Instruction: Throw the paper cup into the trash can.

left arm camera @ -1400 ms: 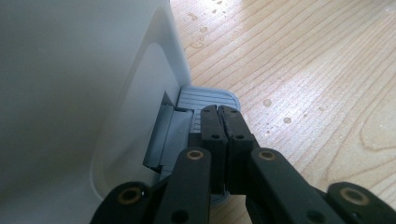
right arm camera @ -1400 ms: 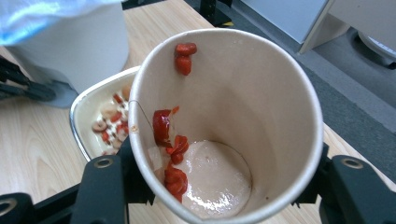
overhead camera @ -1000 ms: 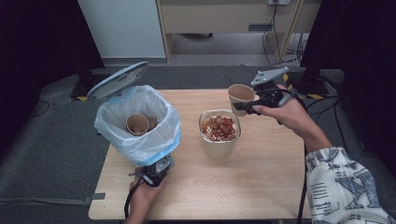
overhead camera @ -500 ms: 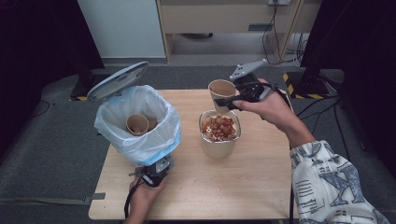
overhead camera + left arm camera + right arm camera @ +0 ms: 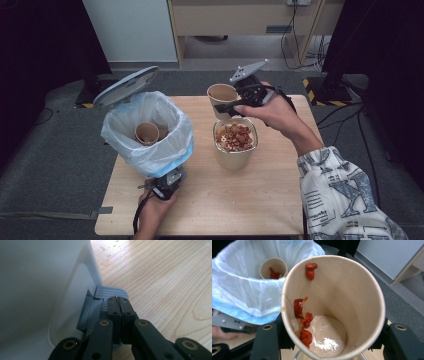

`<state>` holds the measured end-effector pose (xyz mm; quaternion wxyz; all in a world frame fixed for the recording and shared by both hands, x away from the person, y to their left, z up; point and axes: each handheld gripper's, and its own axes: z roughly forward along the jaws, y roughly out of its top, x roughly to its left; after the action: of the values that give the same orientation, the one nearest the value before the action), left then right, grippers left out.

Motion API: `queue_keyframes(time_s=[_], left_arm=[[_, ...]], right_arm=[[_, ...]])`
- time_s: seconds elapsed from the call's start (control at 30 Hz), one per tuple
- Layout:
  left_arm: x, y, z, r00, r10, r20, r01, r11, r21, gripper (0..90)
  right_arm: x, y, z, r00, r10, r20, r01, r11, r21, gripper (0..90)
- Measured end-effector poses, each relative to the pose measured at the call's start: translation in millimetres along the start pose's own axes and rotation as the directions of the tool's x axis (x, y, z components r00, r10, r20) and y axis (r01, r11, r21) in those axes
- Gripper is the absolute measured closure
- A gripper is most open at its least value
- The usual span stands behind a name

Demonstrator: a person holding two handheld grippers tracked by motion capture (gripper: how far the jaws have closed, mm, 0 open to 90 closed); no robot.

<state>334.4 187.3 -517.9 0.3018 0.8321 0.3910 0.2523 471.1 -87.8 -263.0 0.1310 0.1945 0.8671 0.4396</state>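
Wooden table [image 5: 260, 200]: lined bin [image 5: 150, 131] holding one used cup [image 5: 147, 133], glass bowl [image 5: 235, 142] full of food.
Right gripper [image 5: 226, 106], clamped on paper cup [image 5: 222, 98], has moved left toward the bin; left gripper [image 5: 118, 305], jaws together, presses the pedal [image 5: 110, 293].

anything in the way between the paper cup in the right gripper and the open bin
Nothing visible does. The right gripper holds the paper cup above the food bowl; the bin has its lid up, with open air between.
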Motion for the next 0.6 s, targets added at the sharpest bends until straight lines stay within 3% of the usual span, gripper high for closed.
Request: queue_keyframes(time_s=[0.6], left_arm=[[-0.8, -0.1, 0.0, 1.0000, -0.002, -0.004, 0.002, 1.0000, 0.000, 87.9]], right_arm=[[17.0, 28.3, 9.8, 0.9996, 0.003, -0.028, -0.004, 0.999, -0.035, 39.6]])
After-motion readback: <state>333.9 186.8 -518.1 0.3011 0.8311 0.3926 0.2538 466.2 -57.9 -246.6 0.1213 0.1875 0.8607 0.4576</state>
